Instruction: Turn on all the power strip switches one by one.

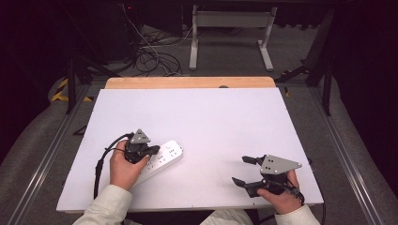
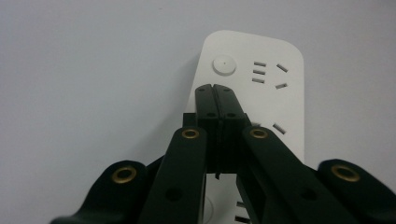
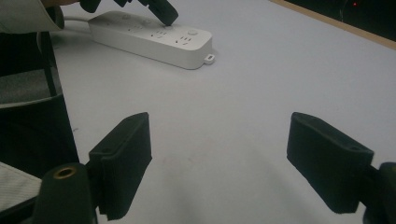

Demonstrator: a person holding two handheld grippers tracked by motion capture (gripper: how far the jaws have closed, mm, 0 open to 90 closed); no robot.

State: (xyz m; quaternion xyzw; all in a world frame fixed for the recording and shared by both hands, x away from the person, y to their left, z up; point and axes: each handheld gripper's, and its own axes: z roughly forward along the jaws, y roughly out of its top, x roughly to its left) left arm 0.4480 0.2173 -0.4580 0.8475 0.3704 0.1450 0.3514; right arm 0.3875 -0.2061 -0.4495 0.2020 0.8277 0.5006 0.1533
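A white power strip lies slantwise on the white table at the front left. My left gripper is shut with nothing between its jaws, and its tips rest on or just above the strip's top. In the left gripper view the closed tips sit just below the strip's round button, with sockets to the right. My right gripper stands wide open and empty near the front right edge. Its view shows the strip far off, with the left gripper's tip on it.
A wooden strip borders the table's far edge. Beyond it, cables lie on the floor beside a white metal stand. Metal rails run along both sides. The strip's white cord leads off toward the person's sleeve.
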